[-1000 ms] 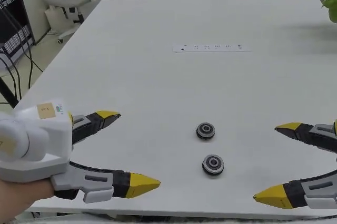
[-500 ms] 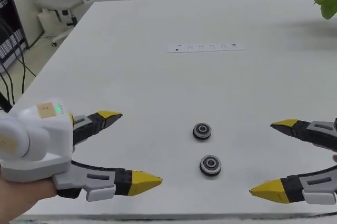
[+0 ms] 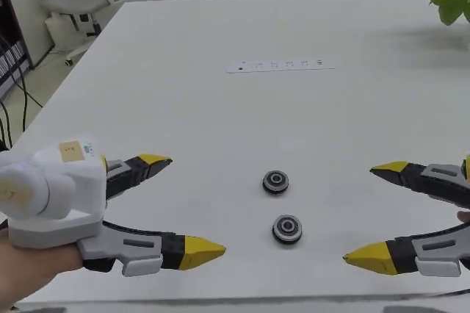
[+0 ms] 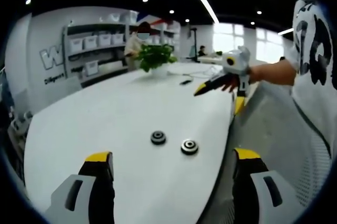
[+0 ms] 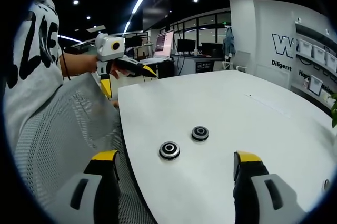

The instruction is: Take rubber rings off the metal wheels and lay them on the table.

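**Desk:** What is happening here?

**Photographer:** A person is holding the left gripper [image 3: 187, 206] and the right gripper [image 3: 369, 214] low over the near edge of a white table [image 3: 220, 107]. Both grippers are pointing inward, with their jaws spread wide and grasping nothing.

**Desk:** And the wheels?

**Photographer:** Two small metal wheels are lying flat on the table in the gap between the two sets of jaw tips. The near wheel [image 3: 287, 228] is sitting roughly level with the lower jaw of each gripper. The far wheel [image 3: 275, 181] is sitting just beyond it, closer to the line of the upper jaws. The two are near each other but apart. In each gripper view, both wheels are lying ahead of that gripper's jaws, framed between the yellow tips.

**Desk:** The rings?

**Photographer:** The black rubber rings [image 3: 298, 230] are hugging the wheels' rims, and none is lying loose on the table. I am reading this as the task not yet begun.

**Desk:** Why that stance?

**Photographer:** It looks like a two-handed setup, with one gripper coming in to pin a wheel and the other to peel off its ring. The wheels are small against those jaws, so a wheel could skid away as the jaws close on it.
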Motion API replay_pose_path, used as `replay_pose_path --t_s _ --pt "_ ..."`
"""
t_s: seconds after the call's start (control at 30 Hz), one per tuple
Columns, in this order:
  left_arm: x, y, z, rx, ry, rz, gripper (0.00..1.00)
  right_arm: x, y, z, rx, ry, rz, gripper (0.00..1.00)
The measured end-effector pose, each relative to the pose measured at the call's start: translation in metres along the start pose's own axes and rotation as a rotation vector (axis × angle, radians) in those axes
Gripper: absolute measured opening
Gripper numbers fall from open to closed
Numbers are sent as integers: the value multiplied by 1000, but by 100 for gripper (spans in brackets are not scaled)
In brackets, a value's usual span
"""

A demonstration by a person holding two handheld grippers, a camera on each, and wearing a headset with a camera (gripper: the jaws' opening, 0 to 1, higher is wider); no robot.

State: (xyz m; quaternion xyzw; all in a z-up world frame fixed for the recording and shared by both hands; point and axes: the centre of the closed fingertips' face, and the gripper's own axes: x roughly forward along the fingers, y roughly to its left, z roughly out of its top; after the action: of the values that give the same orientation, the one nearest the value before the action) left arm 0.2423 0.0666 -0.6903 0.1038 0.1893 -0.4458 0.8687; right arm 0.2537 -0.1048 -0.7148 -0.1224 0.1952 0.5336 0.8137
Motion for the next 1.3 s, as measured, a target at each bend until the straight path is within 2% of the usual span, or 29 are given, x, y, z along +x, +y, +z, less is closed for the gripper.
replay_pose_path --t_s 0.23,0.4,0.87,1.17,1.3 --pt "5 -1 3 12 6 -19 93 1 -7 9 -14 -26 -4 82" --pt "10 4 6 20 2 -28 91 5 -8 17 -14 -56 9 79" --pt "32 5 7 42 11 -91 80 24 -10 18 -45 -39 67 66" --pt "46 1 8 75 30 -133 77 36 -10 10 -52 -11 96 60" --pt "53 0 4 83 46 -152 75 40 -9 2 -57 14 113 58"
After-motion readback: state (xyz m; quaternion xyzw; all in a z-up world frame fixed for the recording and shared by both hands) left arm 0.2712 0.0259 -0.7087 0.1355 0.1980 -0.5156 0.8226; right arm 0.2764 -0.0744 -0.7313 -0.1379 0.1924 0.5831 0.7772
